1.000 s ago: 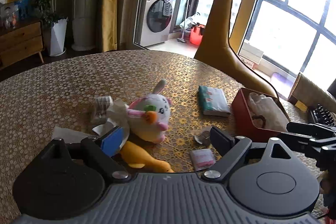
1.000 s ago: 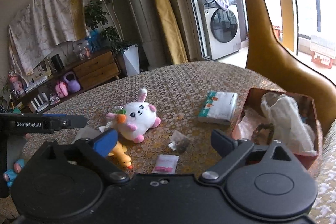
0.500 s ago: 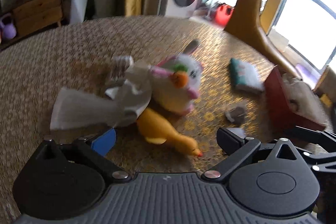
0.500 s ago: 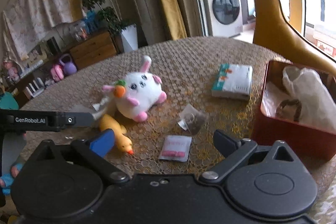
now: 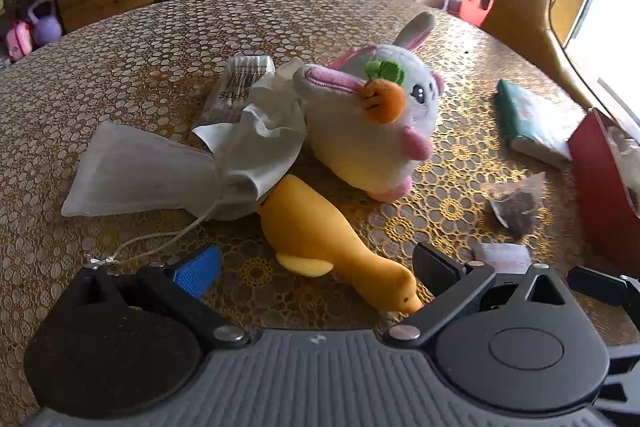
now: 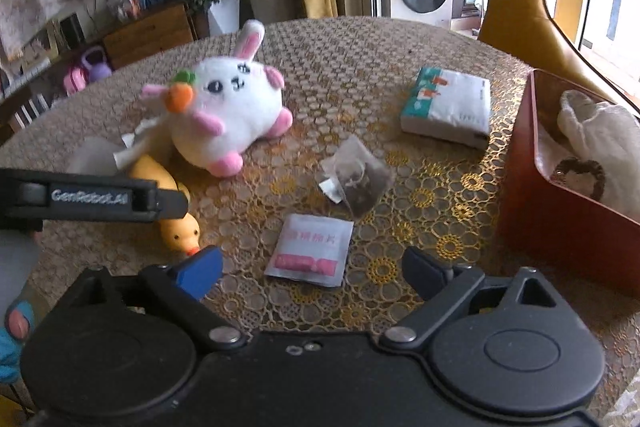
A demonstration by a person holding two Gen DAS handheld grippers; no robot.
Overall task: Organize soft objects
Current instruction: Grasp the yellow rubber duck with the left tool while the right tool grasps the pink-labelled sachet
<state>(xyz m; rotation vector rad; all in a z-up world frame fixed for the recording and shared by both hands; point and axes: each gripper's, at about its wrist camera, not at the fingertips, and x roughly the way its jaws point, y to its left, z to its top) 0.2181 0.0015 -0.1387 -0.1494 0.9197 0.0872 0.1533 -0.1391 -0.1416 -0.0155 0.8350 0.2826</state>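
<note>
Round table (image 5: 160, 39), duck (image 5: 320, 247) between left gripper (image 5: 316, 267)

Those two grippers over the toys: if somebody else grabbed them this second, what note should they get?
Left gripper: open, empty, low over the duck, which lies between its fingers, untouched.
Right gripper: open, empty, over the pink sachet.
Bunny sits on the table, against the white pouch. Tea bag and tissue pack lie loose. The red box at the right holds a white bag.
Done: no toy boxed yet.
Left: all of it, probably duck first.
</note>
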